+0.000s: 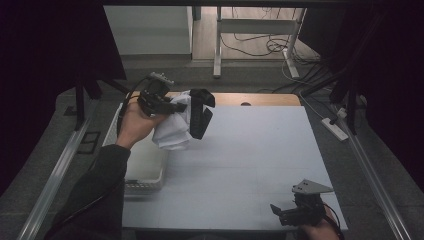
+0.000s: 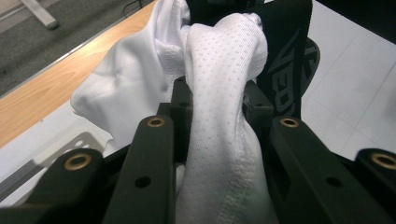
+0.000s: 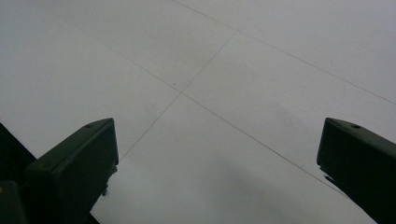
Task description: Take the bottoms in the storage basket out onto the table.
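A white mesh garment (image 1: 172, 131) with a black part (image 1: 201, 119) hangs above the table's far left. My left gripper (image 1: 181, 106), held up in a hand, is shut on a bunched fold of it. In the left gripper view the white cloth (image 2: 219, 60) runs up between the jaws and is pinched there, with a black band bearing grey lettering (image 2: 286, 60) behind it. My right gripper (image 1: 278, 212) rests low near the table's front right edge. In the right gripper view its jaws stand wide open (image 3: 217, 154) over the bare white tabletop, nothing between them.
A white plastic basket (image 1: 145, 175) sits at the table's left edge, below the lifted garment. The white table top (image 1: 250, 150) has a wooden strip (image 1: 260, 99) along its far edge. Dark curtains, metal rails and floor cables surround the table.
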`<state>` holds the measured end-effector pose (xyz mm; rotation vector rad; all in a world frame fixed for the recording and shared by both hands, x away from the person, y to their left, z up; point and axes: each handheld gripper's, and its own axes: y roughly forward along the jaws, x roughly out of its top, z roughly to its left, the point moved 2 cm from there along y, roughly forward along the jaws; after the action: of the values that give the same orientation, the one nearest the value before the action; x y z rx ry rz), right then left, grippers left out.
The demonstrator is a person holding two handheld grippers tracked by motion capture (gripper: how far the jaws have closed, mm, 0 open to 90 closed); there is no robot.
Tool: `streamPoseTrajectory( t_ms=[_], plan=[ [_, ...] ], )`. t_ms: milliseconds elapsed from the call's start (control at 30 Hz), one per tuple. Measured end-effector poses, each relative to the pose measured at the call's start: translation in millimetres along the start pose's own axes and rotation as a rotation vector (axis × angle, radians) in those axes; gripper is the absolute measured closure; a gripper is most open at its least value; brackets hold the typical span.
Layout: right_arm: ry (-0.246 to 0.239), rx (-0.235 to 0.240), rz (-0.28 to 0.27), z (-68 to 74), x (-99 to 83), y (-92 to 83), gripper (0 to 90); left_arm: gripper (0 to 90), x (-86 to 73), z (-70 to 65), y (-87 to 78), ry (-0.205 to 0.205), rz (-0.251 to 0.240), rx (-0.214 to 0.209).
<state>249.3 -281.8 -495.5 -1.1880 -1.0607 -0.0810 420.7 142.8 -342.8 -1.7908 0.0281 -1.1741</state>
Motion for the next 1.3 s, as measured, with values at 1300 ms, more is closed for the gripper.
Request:
streamPoseTrajectory(
  t_ms=[1300],
  plan=[
    [-0.010,0.004,-0.001,1.1,-0.4,-0.5,0.0,71.1,3.9,-45.9,100.7,0.069,0.115,-0.111]
  ],
)
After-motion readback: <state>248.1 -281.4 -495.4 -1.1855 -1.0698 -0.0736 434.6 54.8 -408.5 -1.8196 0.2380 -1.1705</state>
